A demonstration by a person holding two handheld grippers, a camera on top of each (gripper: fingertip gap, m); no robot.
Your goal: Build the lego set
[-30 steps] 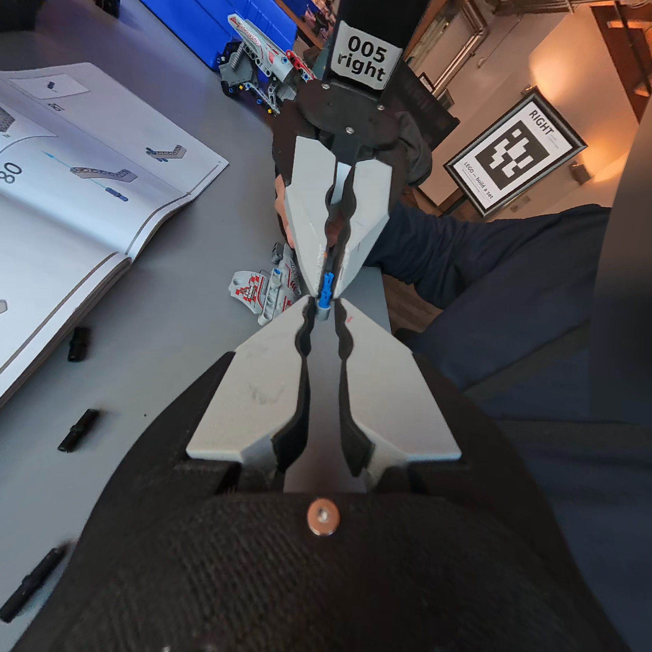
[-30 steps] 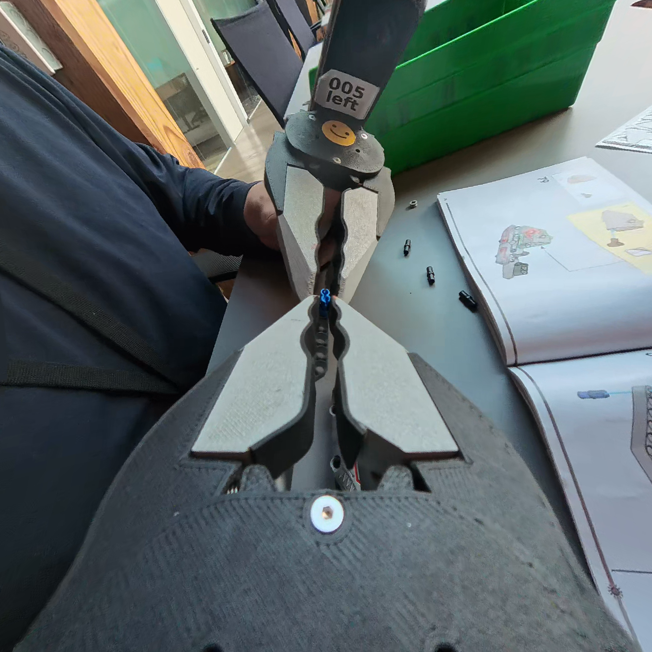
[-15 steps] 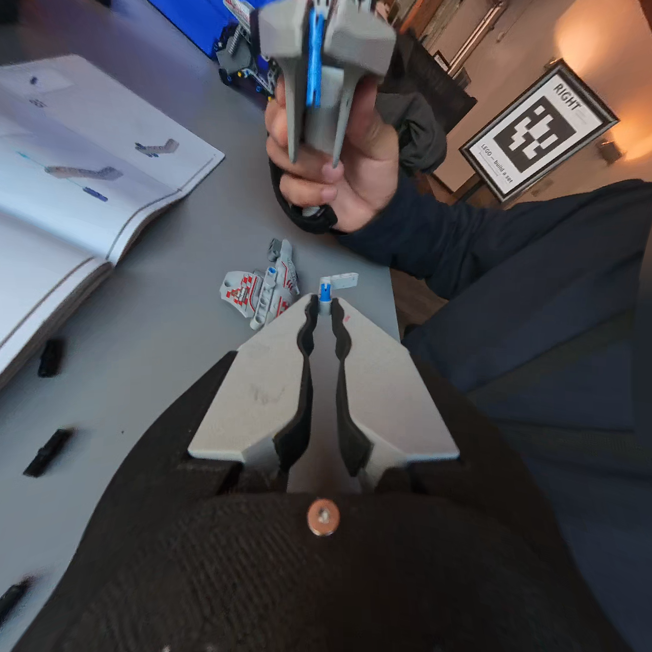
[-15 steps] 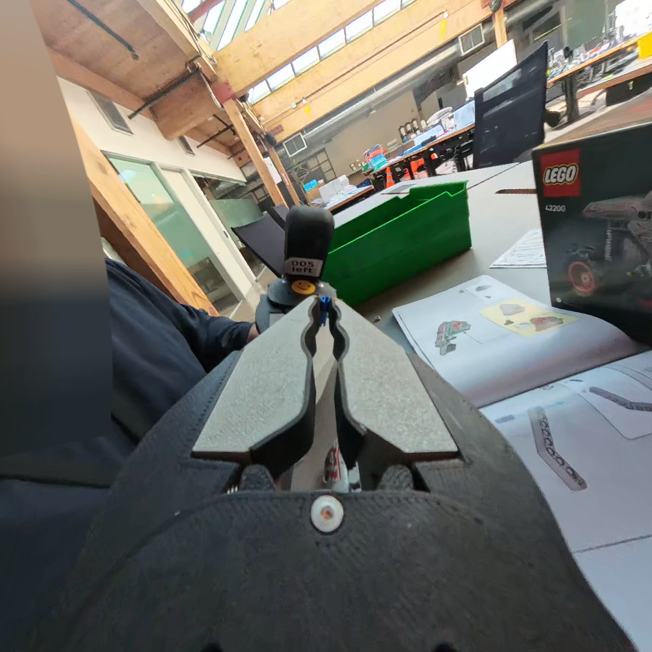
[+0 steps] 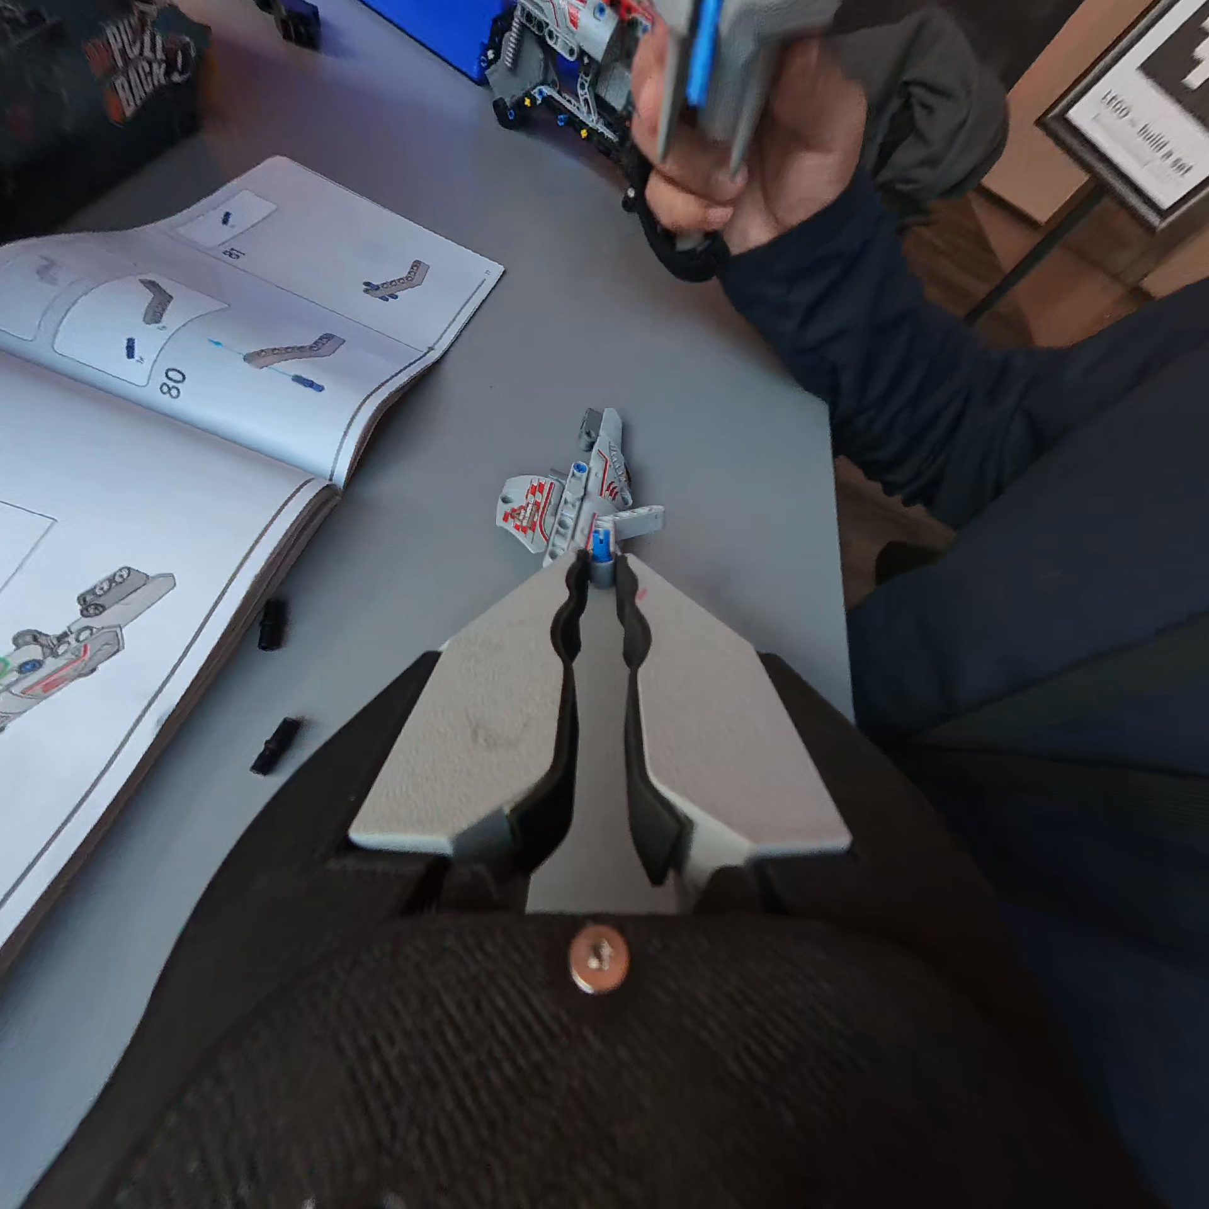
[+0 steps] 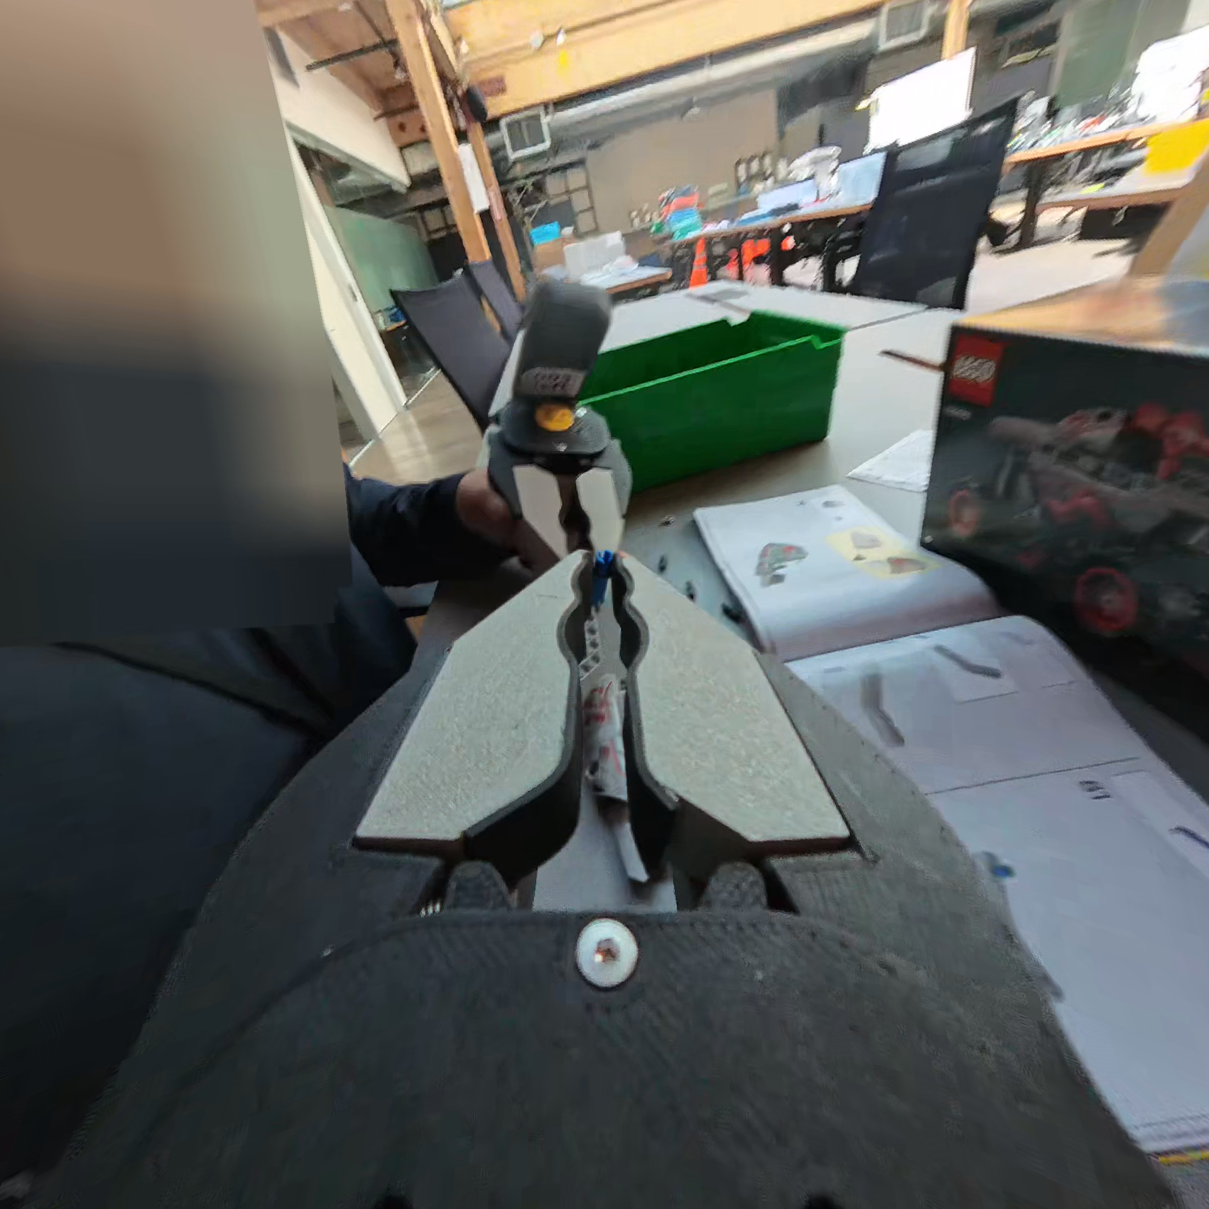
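My left gripper [image 5: 600, 569] is shut on a grey bent beam [image 5: 638, 520]. A blue pin [image 5: 600, 542] sticks out of the beam at my fingertips, just above the table. A grey-and-red lego subassembly [image 5: 556, 510] lies on the table right behind it. My right gripper [image 6: 602, 570] is shut on a small blue pin [image 6: 602, 562] at its tips. In the left wrist view it is blurred and held high in a hand [image 5: 703, 78]. The left gripper [image 6: 589, 543] shows beyond it in the right wrist view. The subassembly [image 6: 602, 719] shows through the right finger gap.
The open instruction booklet [image 5: 196, 425] lies left of the left gripper, with two black pins [image 5: 271, 625] [image 5: 275, 752] beside it. A larger lego build [image 5: 569, 59] stands at the back. The table edge [image 5: 834, 523] is close on the right. A green bin [image 6: 706, 392] and the set's box [image 6: 1079, 471] stand behind the booklet. The right gripper is farther from the grey-and-red lego subassembly [image 5: 556, 510], some 12 centimetres, than the left, some 6 centimetres.
A second ago the two grippers met tip to tip. The right gripper has since lifted up and away with its blue pin. The left gripper has kept the beam and now looks down at the table.
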